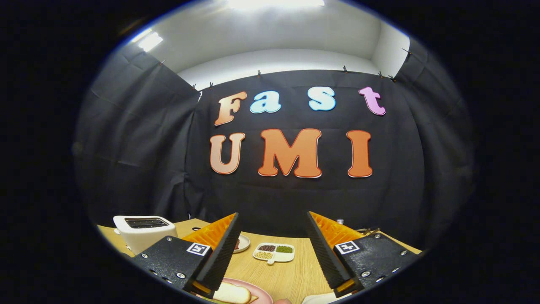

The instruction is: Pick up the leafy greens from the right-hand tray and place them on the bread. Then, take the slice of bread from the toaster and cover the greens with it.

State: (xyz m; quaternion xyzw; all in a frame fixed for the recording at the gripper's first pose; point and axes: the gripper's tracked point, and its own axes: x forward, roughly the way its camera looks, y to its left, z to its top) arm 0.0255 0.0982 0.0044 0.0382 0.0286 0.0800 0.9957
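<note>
The gripper [272, 223] is made of two fingers [223, 249] that are set wide apart. Each finger is faced with a black ribbed pad and backed with orange plastic. At 7 and 5 o'clock, black blocks are seen, dotted with silver screws. A small black-and-white square marker is stuck on each block.

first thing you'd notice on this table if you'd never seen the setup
The gripper stands out first: its two black-and-orange fingers are spread wide with nothing between them. Below them, near the fingertips, a slice of bread lies on a pink plate. A white toaster sits beyond the left finger, and a small white divided dish of coloured grains or beans rests on the wooden table ahead, between the fingers.
</note>
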